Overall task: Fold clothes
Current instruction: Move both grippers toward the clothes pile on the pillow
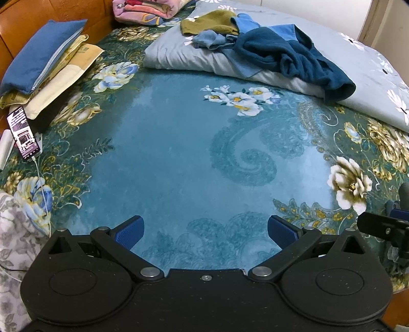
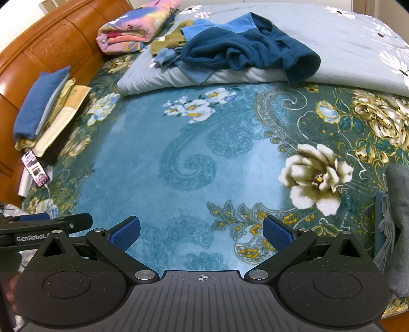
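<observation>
A heap of unfolded clothes lies at the far side of the bed on a grey quilt (image 1: 184, 53): a dark teal fleece garment (image 1: 294, 58) (image 2: 245, 51), a light blue piece (image 1: 212, 38) (image 2: 204, 28) and an olive garment (image 1: 209, 23) (image 2: 166, 42). My left gripper (image 1: 205, 233) is open and empty, low over the teal floral blanket (image 1: 179, 153). My right gripper (image 2: 202, 233) is open and empty beside it, over the same blanket (image 2: 143, 153). Both are well short of the clothes.
Folded blue and cream items (image 1: 43, 71) (image 2: 43, 107) are stacked at the left by the wooden headboard (image 2: 51, 43). A lit phone (image 1: 23, 132) (image 2: 34, 168) on a cable lies below them. A folded pink blanket (image 2: 138, 25) sits at the back. Grey cloth (image 2: 398, 229) hangs at the right.
</observation>
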### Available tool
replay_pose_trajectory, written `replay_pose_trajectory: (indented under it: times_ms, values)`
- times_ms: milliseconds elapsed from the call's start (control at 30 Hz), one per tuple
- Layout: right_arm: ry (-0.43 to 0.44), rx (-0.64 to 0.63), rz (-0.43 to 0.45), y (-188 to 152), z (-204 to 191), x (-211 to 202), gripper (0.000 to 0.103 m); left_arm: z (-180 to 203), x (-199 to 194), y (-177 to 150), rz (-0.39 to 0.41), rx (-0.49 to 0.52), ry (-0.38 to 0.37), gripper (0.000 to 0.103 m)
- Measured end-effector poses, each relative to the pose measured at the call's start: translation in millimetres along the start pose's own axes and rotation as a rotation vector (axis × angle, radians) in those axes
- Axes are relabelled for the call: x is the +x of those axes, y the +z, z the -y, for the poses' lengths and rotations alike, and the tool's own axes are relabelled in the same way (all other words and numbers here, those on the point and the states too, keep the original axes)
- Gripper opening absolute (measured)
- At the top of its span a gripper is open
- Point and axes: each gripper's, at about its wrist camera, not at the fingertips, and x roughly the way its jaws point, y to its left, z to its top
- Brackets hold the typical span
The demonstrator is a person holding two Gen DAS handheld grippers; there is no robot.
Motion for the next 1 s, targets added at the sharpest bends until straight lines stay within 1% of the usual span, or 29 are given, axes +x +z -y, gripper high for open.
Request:
replay_pose_trajectory:
  times_ms: [167, 400, 467, 533, 567, 667, 733, 800, 867, 933, 1000]
  values:
    - [-0.003, 0.003, 0.010, 1, -2, -3, 0.103, 7, 1, 0, 0.005, 0.007, -0.007, 0.102]
    - [-0.001, 0.022, 0.032, 8, -1, -6, 0.103, -7, -1, 3, 0.011, 0.021, -0.026, 0.102]
    - [0.003, 0.038, 0.044, 13, 1, -6, 0.103, -9, 0, 6, 0.036, 0.023, -0.027, 0.102]
    - [0.008, 0.054, 0.055, 18, 3, -7, 0.103, -17, -6, 14, 0.086, 0.030, -0.031, 0.102]
    - [0.010, 0.062, 0.061, 21, 4, -7, 0.103, -21, -9, 19, 0.117, 0.034, -0.033, 0.102]
    - [0.017, 0.097, 0.141, 41, 7, -15, 0.103, -31, -17, 40, 0.215, 0.053, -0.050, 0.102]
    - [0.043, 0.111, 0.184, 61, 11, -16, 0.103, -33, -19, 60, 0.284, 0.089, -0.066, 0.102]
    - [0.044, 0.101, 0.232, 82, 12, -15, 0.103, -34, -17, 82, 0.328, 0.129, -0.078, 0.102]
    - [0.048, 0.089, 0.247, 104, 11, -11, 0.103, -30, -7, 108, 0.349, 0.141, -0.092, 0.102]
    - [0.049, 0.081, 0.253, 126, 8, -4, 0.103, -28, 7, 133, 0.353, 0.138, -0.110, 0.102]
    - [0.017, 0.083, 0.268, 149, 2, 3, 0.103, -33, 20, 154, 0.357, 0.130, -0.137, 0.102]
